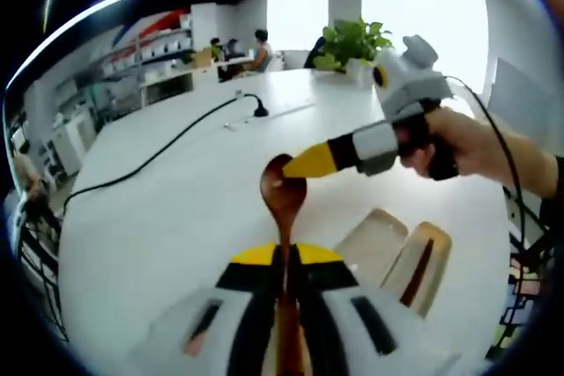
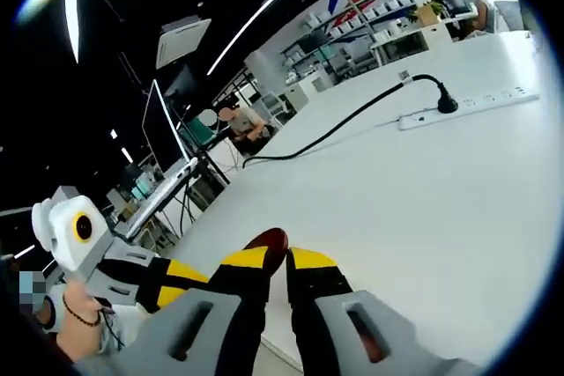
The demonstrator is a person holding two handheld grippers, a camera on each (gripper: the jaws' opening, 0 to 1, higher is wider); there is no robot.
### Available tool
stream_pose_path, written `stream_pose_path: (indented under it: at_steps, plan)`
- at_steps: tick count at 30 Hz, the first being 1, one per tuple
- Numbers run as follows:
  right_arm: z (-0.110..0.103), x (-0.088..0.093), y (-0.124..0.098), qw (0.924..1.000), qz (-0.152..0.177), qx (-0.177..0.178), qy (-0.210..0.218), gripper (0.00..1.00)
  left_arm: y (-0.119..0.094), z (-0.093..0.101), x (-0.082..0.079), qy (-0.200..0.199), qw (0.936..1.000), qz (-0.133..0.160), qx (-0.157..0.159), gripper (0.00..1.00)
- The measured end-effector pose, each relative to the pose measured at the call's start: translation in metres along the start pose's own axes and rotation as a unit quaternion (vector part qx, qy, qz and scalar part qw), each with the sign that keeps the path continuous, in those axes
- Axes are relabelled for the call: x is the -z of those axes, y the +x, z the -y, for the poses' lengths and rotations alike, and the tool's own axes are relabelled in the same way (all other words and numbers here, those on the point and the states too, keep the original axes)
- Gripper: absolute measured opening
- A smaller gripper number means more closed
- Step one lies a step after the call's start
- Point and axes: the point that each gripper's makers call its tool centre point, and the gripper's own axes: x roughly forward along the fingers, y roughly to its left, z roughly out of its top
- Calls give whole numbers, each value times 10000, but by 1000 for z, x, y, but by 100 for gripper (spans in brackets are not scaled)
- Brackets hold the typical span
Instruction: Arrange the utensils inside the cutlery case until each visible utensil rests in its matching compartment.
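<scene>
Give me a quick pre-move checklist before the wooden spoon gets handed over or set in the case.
1. Left gripper shut on the wooden spoon: ok, handle runs between its jaws.
2. Right gripper tip at the spoon bowl: ok, it meets the bowl's edge; whether it grips cannot tell.
3. Right gripper's jaws around the spoon bowl: cannot tell, a narrow gap shows and the bowl sits behind the jaws.
4. Cutlery case in sight: ok, on the white table, below the right gripper.
5. Empty slot for the spoon: ok, the wide compartment looks free.
6. Power cable clear of the case: ok.
</scene>
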Motion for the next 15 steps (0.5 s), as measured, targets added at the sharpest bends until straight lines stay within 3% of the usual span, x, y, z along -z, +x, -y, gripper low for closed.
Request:
stream_pose_path:
  at_steps: [6, 12, 15]
  plan:
    - [-14, 8, -25, 9998, 37, -112, -161, 5, -13, 30, 10, 280, 9990, -128, 309, 6]
    - [-29, 9, -48, 9985, 194, -381, -340, 4, -19, 30, 9, 671, 9962, -243, 502, 6]
    - [-33, 20, -59, 9983, 213, -416, -357, 4, -24, 40, 14, 869, 9933, -363, 662, 6]
